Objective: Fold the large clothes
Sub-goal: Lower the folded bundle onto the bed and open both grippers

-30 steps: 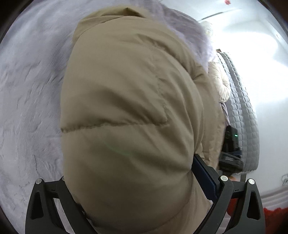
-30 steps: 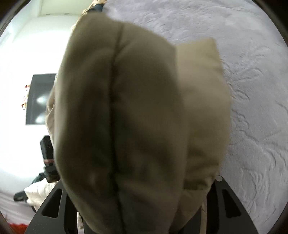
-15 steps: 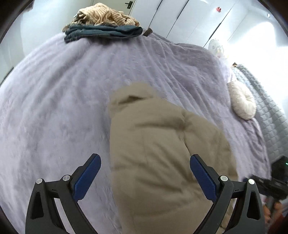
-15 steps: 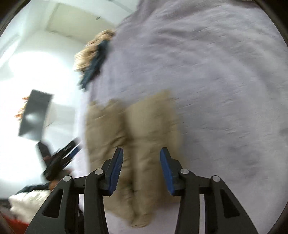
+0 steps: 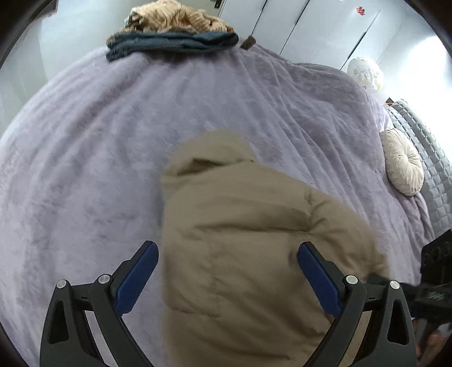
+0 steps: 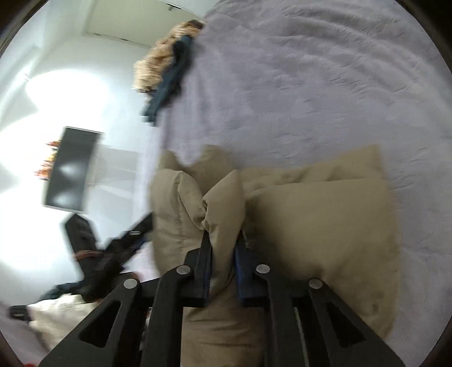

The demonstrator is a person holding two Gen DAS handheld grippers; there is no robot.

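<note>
A beige puffer jacket (image 5: 243,240) lies bunched on the lilac bed cover (image 5: 84,169). My left gripper (image 5: 227,255) is open above it, its blue-padded fingers spread wide either side of the jacket, holding nothing. In the right wrist view the jacket (image 6: 325,225) lies folded in thick layers. My right gripper (image 6: 221,240) is shut on a puffy fold of the jacket near its edge. The other gripper shows blurred at the left of the right wrist view (image 6: 124,245).
Folded dark jeans and a tan knit (image 5: 172,36) are stacked at the bed's far edge. A round cream cushion (image 5: 402,161) and a grey quilted headboard (image 5: 426,146) lie to the right. White wardrobe doors (image 5: 310,25) stand behind. A dark screen (image 6: 73,169) hangs on the wall.
Both grippers let go of the jacket and drew back from it. The left has stayed open; the right has since shut on a fold of the jacket.
</note>
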